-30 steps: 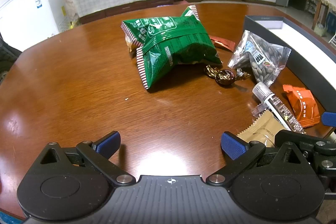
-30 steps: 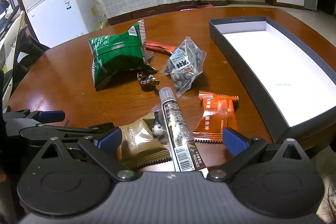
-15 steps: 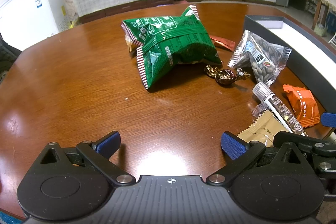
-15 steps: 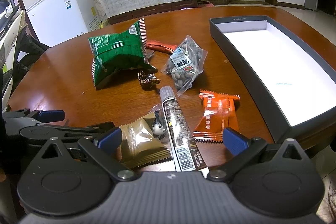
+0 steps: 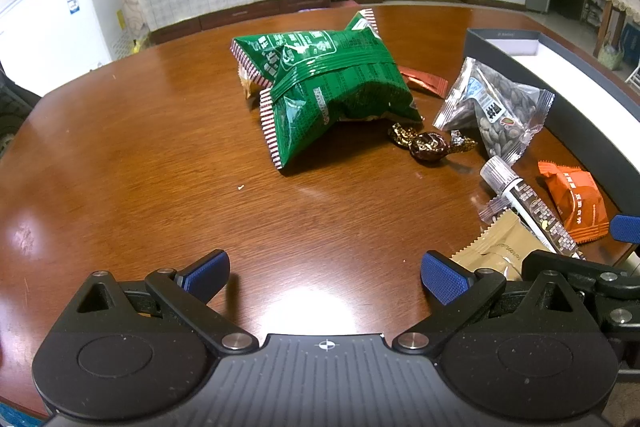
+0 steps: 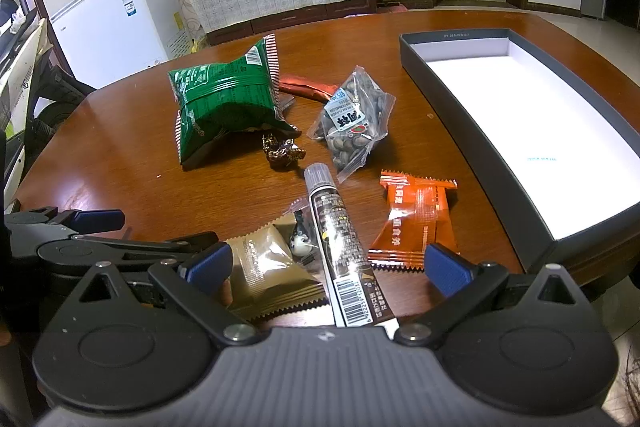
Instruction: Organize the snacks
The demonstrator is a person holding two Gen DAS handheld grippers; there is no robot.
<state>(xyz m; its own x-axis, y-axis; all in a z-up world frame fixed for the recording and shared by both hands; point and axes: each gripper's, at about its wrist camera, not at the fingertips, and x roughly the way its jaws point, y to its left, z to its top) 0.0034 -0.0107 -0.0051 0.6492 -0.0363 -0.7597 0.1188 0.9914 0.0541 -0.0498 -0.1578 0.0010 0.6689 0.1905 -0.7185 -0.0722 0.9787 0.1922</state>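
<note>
Seven light, crinkly snacks, among them a slippery tube [image 6: 338, 235] best pinched mid-length, lie beside an empty box [image 6: 472, 131] as both grippers [image 5: 325, 277] [image 6: 328, 265] gape wide, holding nothing.

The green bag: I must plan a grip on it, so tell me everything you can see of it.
The green bag is a glossy, puffy foil pack with red-and-white striped crimped ends and pale print, with a barcode label near its far corner. It looks sealed and lies on its side on the table, farthest left of the snacks. A red packet pokes out from behind it, and a wrapped candy sits at its near right corner; whether they touch is unclear. Neither gripper touches it.
</note>
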